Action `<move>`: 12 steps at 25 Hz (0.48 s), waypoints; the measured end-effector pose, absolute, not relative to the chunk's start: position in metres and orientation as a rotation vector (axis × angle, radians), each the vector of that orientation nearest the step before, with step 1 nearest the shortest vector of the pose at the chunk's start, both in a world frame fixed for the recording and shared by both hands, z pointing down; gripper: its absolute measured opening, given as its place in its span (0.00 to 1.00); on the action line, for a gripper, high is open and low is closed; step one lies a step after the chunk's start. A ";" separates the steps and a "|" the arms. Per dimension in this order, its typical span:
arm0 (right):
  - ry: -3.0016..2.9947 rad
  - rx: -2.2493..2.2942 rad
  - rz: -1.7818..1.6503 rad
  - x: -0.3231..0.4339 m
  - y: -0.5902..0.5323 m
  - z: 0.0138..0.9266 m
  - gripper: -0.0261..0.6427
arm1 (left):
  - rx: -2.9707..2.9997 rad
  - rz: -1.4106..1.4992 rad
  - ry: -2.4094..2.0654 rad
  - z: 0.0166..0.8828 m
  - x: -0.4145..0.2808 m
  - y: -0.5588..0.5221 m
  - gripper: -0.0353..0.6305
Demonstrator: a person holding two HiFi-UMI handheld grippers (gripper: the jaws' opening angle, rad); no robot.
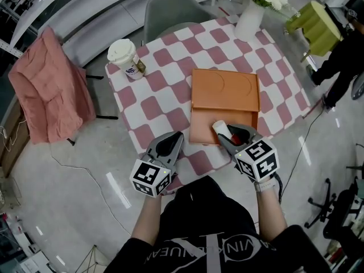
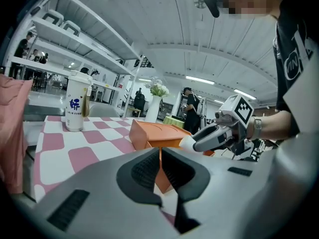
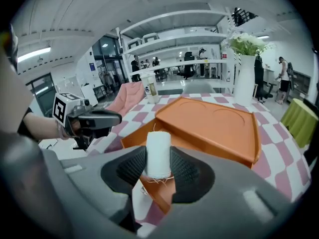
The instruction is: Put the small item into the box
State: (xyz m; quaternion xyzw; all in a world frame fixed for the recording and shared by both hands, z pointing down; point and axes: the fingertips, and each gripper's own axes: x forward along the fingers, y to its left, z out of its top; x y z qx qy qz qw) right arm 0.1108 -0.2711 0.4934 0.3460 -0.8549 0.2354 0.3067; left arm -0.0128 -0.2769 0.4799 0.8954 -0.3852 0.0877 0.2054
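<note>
Pink-and-white checked cloth covers the table in front of me, which stands on a pale, glossy floor in a big, bright room. White shelves run along the walls, and several people stand far off at the back.

A grey chair is drawn up at the far side of the table. To my left a pink cloth hangs over something I cannot make out. Past the far right corner I see a green stool and a person in black.

On the table I count one orange box, lying open with its lid flat behind the tray. There is also one lidded paper cup near the far left corner. One white vase of flowers stands at the far edge.

I hold two grippers. My right gripper is clamped on the single small item, a white spool of thread with loose strands at its lower end. It stands upright between the pads. From the head view it sits over the near part of the box's tray, held in the jaws and not lying in it.

My left gripper hovers over the near table edge, just left of the box. Its jaws are pressed together with nothing between them.
</note>
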 end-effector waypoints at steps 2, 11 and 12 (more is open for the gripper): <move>-2.230 0.860 0.598 0.109 -0.271 0.499 0.25 | 2.488 0.255 -1.080 0.482 -0.012 -0.277 0.08; -2.138 0.726 0.562 0.105 -0.276 0.522 0.25 | 2.466 0.280 -1.105 0.493 -0.013 -0.277 0.08; -2.127 0.718 0.557 0.106 -0.276 0.525 0.25 | 2.465 0.280 -1.107 0.493 -0.013 -0.278 0.08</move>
